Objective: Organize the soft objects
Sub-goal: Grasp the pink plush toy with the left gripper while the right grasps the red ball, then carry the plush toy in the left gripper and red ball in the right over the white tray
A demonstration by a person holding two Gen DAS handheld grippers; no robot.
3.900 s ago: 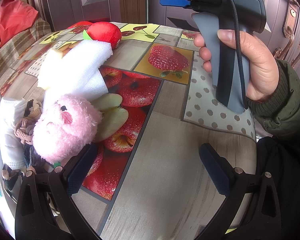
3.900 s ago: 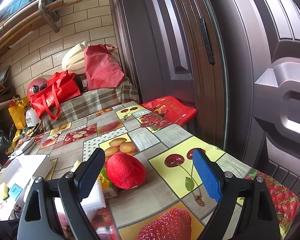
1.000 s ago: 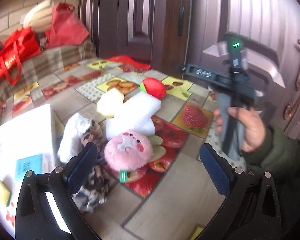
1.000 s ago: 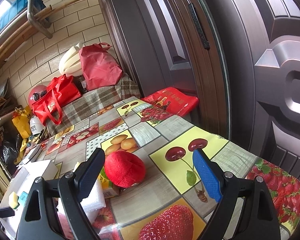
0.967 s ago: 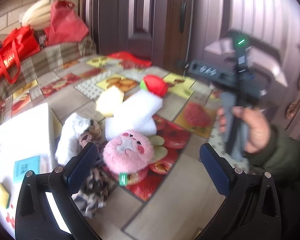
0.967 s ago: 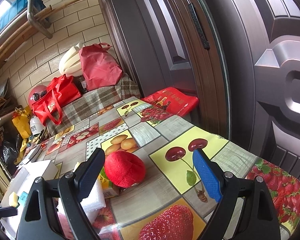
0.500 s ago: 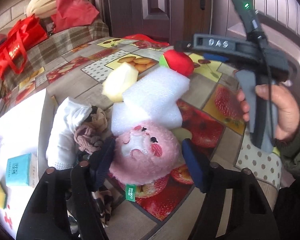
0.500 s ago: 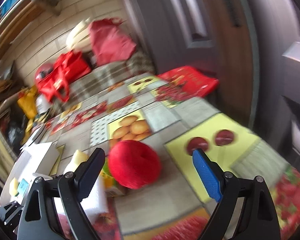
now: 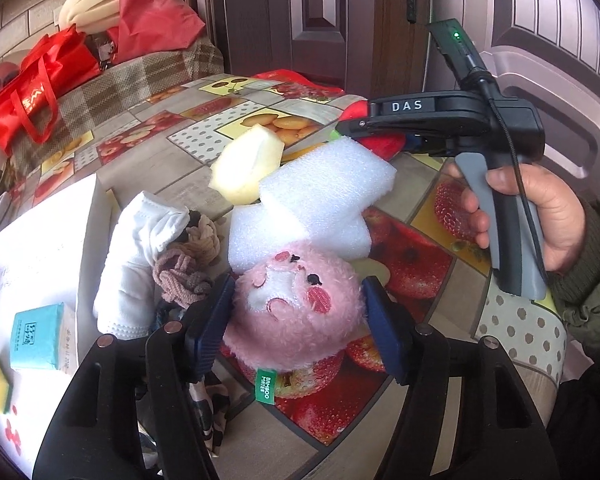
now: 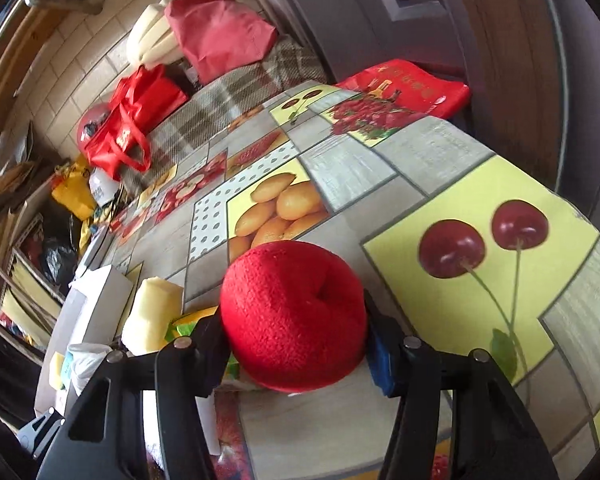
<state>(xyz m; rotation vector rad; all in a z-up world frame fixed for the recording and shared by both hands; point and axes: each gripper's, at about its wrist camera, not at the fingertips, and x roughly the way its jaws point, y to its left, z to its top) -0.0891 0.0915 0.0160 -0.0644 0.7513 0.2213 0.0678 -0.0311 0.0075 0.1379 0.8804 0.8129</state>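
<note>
Soft objects lie heaped on the fruit-print worktop: none is sorted yet. The left gripper has its fingers clamped on the pink plush toy, which rests against white foam blocks. The right gripper is closing on the red plush apple (fingers at both flanks). White gloves, a yarn bundle and a yellow sponge remain.

You can read "DAS" in white letters on the black body of the right gripper. The green tag on the pink plush toy reads "BAMBOO MATES", as best you can tell.
</note>
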